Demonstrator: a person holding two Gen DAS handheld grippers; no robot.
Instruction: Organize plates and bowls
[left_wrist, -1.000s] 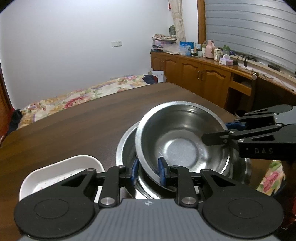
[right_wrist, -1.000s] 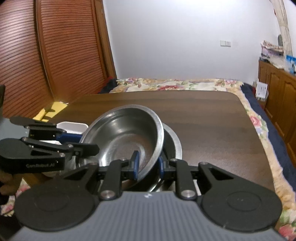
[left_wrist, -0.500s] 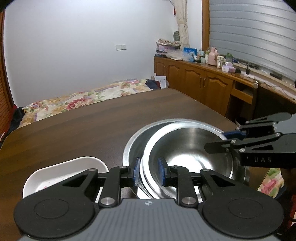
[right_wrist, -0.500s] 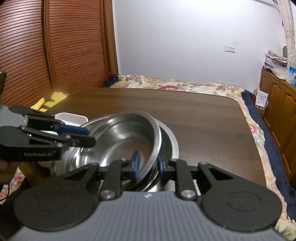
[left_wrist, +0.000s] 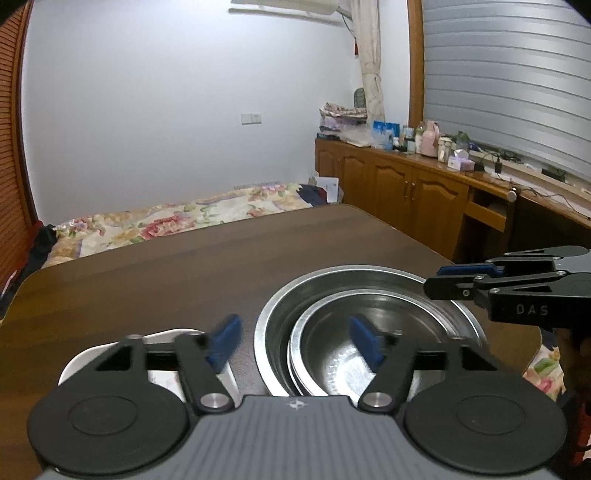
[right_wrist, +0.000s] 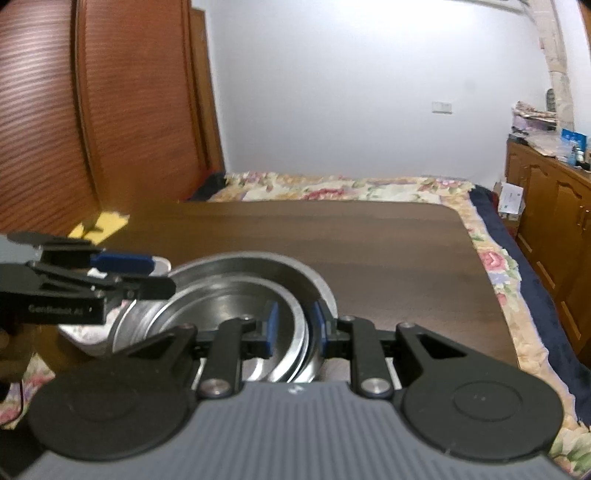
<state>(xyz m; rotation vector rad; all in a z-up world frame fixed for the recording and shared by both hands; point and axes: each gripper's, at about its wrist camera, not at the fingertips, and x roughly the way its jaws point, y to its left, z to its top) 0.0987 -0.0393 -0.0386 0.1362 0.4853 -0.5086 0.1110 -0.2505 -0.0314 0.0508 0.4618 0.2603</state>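
Smaller steel bowl (left_wrist: 354, 354) nested inside larger steel bowl (left_wrist: 280, 314) on dark wooden table (left_wrist: 166, 273), beside white dish (left_wrist: 162, 376). Left gripper (left_wrist: 295, 338) spread wide, holding nothing. Right gripper (right_wrist: 294, 326) partly parted, straddling nested rims, clamping nothing.

Both tongs, left (left_wrist: 293, 341) and right (right_wrist: 294, 326), released the nested bowl (left_wrist: 369, 332).
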